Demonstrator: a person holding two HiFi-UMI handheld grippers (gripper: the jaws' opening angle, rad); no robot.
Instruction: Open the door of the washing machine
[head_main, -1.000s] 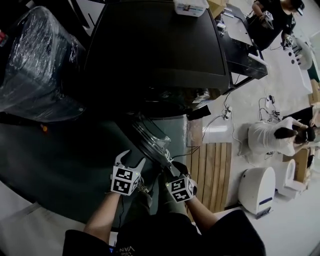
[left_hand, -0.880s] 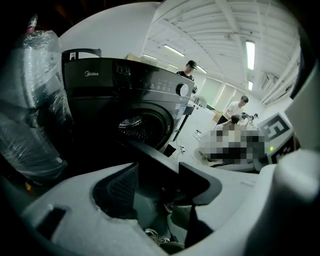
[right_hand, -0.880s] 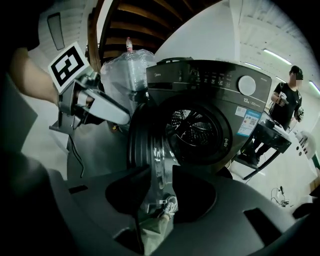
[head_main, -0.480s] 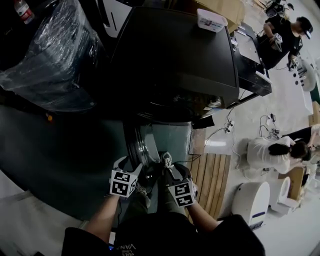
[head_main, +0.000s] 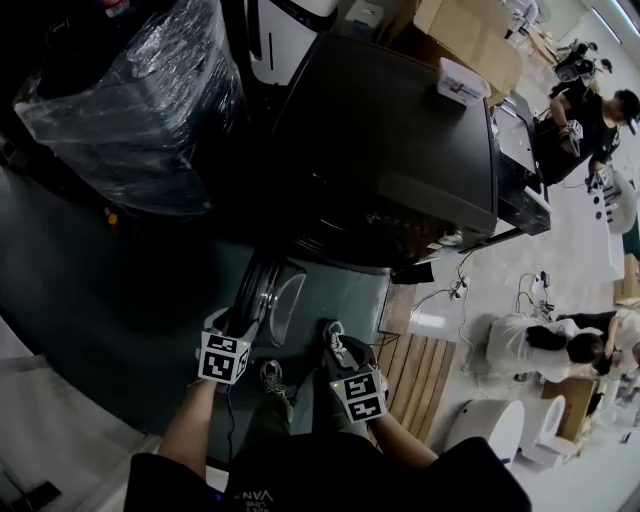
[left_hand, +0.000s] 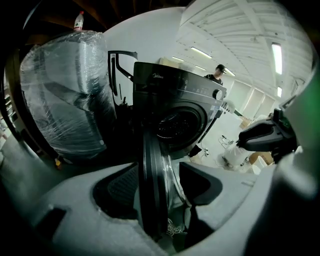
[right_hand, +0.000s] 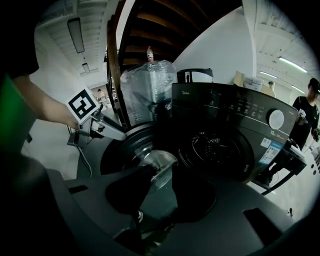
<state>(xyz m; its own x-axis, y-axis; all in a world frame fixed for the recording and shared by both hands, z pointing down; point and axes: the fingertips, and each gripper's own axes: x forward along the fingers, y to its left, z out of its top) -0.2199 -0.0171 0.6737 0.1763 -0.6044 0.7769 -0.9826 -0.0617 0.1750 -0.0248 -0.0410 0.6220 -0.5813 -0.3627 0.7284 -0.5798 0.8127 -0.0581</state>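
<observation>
My left claw (left_hand: 159, 182) clamped on open door (left_hand: 150, 150) rim; right claw (right_hand: 161, 175) released, empty, facing washing machine (right_hand: 225, 135).

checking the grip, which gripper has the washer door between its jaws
The left gripper: the rim of the washing machine door sits between its jaws. The right gripper hangs clear, jaws open.

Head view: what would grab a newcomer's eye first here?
The big black washing machine fills the top centre, with its round glass door standing wide open just below it. The left tongs clamp the door's rim near the bottom, and a bulky plastic-wrapped bundle sits at upper left.
</observation>
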